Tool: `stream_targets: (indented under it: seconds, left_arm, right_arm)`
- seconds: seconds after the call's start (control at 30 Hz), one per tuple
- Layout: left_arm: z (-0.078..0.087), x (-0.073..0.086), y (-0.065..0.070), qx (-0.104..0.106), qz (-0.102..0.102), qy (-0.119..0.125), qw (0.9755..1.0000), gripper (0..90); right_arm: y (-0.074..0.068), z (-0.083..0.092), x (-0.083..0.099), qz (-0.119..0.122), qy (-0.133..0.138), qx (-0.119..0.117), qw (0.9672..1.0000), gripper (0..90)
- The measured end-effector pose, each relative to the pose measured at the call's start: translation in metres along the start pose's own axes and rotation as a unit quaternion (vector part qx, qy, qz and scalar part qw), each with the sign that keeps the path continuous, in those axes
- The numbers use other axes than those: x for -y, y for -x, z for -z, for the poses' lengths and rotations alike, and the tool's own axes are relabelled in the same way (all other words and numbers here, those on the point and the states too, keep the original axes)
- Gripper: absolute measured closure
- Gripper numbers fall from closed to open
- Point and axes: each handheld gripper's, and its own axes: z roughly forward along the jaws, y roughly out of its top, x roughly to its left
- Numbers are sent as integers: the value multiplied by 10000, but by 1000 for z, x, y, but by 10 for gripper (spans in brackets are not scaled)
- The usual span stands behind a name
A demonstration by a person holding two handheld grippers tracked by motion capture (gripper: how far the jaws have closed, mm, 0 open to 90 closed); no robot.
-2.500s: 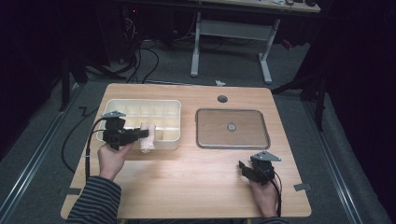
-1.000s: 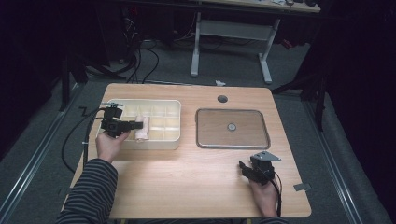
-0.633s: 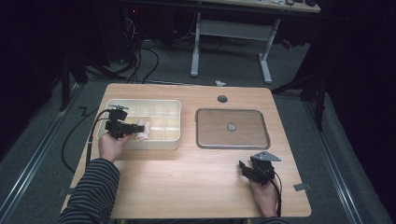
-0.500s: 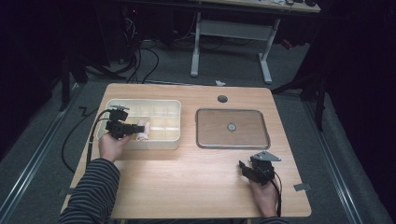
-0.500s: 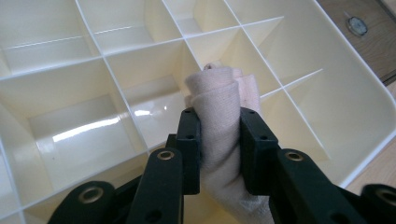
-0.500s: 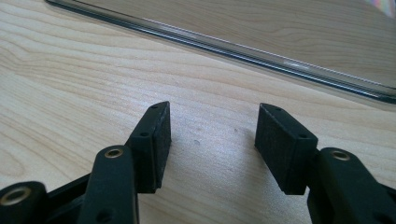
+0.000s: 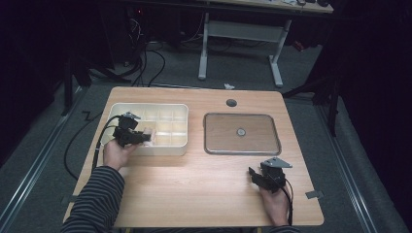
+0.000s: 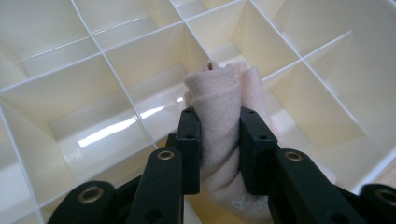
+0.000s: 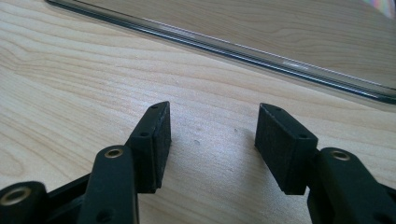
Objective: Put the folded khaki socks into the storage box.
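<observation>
My left gripper (image 8: pixel 219 140) is shut on a rolled pale pink cloth (image 8: pixel 223 100), which I hold just over a compartment of the cream divided box (image 8: pixel 116 79). In the high view the left gripper (image 7: pixel 144 137) sits over the box's (image 7: pixel 167 108) front left part, with the pink cloth (image 7: pixel 148 138) at its tip. My right gripper (image 7: pixel 257 178) rests low at the table's front right, below the clear lid (image 7: pixel 241 133). Its jaws stand open over bare wood (image 9: pixel 212 135), with nothing between them.
The clear flat lid with a small centre knob (image 7: pixel 241 131) lies to the right of the box; its edge (image 9: pixel 233 46) runs across the right gripper view. A round hole (image 7: pixel 231 103) sits near the table's far edge. Cables trail off the table's left side.
The left hand has carried the cloth a little back and left, over the box's front left compartments. The right gripper has stayed where it was.
</observation>
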Motion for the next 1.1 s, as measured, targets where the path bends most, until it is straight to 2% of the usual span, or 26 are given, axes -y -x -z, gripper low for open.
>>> stream_targets:
  seconds: [0.43, 0.7, 0.77, 0.93, 1.1]
  left_arm:
    - [-3, 2, 3, -94, -317, -178, 9993, 734]
    - [-5, 3, 8, -174, -551, -383, 9976, 734]
    - [-6, 3, 10, -269, -681, -445, 9963, 733]
    - [-5, 4, 11, -303, -667, -469, 9962, 716]
    - [-1, 4, 8, -234, -355, -348, 9985, 640]
  right_arm:
    - [0, 0, 0, -16, -5, -7, 10000, 454]
    - [0, 0, 0, -14, -5, -8, 10000, 454]
    - [0, 0, 0, -11, -2, -10, 10000, 454]
    - [0, 0, 0, -16, -6, -8, 10000, 453]
    - [1, 0, 0, -5, 1, -19, 10000, 453]
